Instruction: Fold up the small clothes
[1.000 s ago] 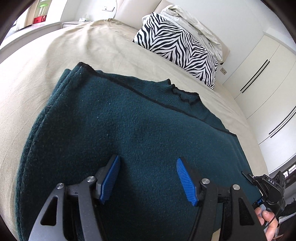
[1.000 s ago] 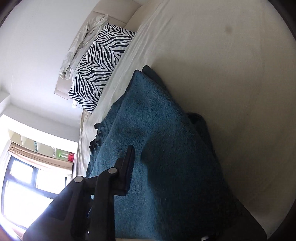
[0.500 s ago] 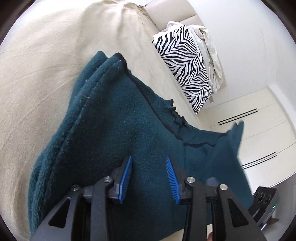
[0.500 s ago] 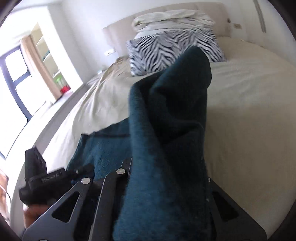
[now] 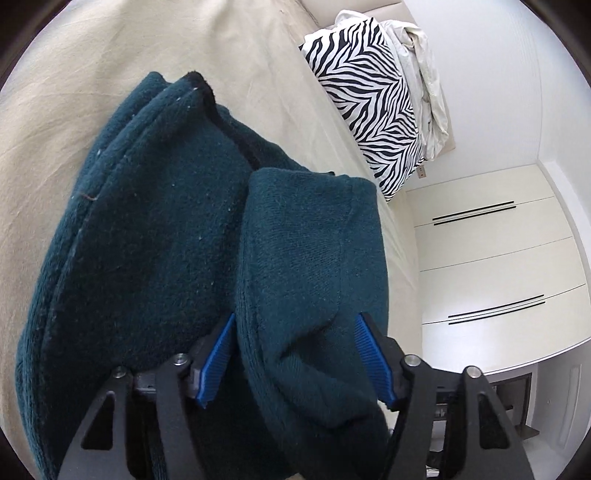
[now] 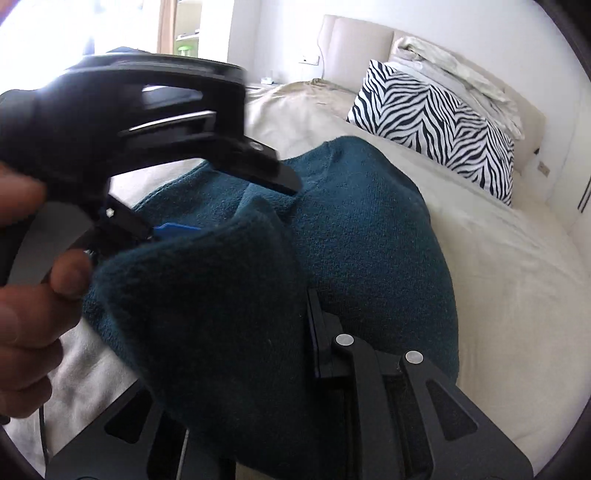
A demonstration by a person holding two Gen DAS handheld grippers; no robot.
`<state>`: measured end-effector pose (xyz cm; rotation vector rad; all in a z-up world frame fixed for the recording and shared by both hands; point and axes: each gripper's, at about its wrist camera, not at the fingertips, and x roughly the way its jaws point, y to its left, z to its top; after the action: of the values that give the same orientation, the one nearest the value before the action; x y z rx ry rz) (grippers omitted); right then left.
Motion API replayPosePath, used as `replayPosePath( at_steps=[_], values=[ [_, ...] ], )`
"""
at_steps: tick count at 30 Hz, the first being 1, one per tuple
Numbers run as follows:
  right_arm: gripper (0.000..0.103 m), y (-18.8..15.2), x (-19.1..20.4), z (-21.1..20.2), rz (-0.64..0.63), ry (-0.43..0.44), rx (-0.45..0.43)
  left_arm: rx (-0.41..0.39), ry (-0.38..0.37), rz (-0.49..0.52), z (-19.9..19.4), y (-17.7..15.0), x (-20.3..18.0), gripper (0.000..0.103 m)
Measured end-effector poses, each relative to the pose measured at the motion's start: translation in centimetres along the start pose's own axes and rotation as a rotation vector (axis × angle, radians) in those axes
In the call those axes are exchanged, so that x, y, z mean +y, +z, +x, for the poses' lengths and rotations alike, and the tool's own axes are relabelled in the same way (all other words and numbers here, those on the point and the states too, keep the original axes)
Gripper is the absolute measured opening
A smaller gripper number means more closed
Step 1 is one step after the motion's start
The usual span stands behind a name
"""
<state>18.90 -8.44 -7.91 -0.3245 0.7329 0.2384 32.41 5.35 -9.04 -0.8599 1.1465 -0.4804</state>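
Teal fleece garment (image 5: 155, 236) lay folded on the bed (image 5: 92, 66); a fold passed between the left tool's (image 5: 295, 354) spread jaws (ungripped). Right tool (image 6: 288, 332) was clamped on the cloth. Zebra pillow (image 6: 436, 122) lay beyond.

Beige bed (image 5: 229, 55) w/ zebra pillow (image 5: 369, 92), white wardrobe (image 5: 491, 266), bright window (image 6: 110, 22).

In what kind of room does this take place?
Most likely a bedroom: a wide bed with a padded headboard, a zebra-striped pillow, and built-in wardrobe doors beside it.
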Motion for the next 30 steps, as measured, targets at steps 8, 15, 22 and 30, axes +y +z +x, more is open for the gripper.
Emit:
replayPosePath(
  at_steps=[8, 15, 22, 30],
  values=[
    [0.015, -3.0, 4.5, -3.0, -0.345, -0.137, -0.1, 0.065, 0.02, 0.044, 0.3, 1.4, 0.2, 0.014],
    [0.009, -3.3, 8.3, -4.1, -0.527, -0.115, -0.197, 0.036, 0.055, 0.13, -2.4, 4.0, -0.7, 0.013],
    [0.007, -0.8, 8.2, -1.9, -0.493, -0.002, -0.196, 0.023, 0.126, 0.154, -3.8, 6.2, 1.8, 0.013],
    [0.008, 0.0, 6.9, 1.2, -0.431, 0.078, -0.136, 0.028, 0.146, 0.136, -3.6, 7.2, 4.3, 0.015]
  ],
)
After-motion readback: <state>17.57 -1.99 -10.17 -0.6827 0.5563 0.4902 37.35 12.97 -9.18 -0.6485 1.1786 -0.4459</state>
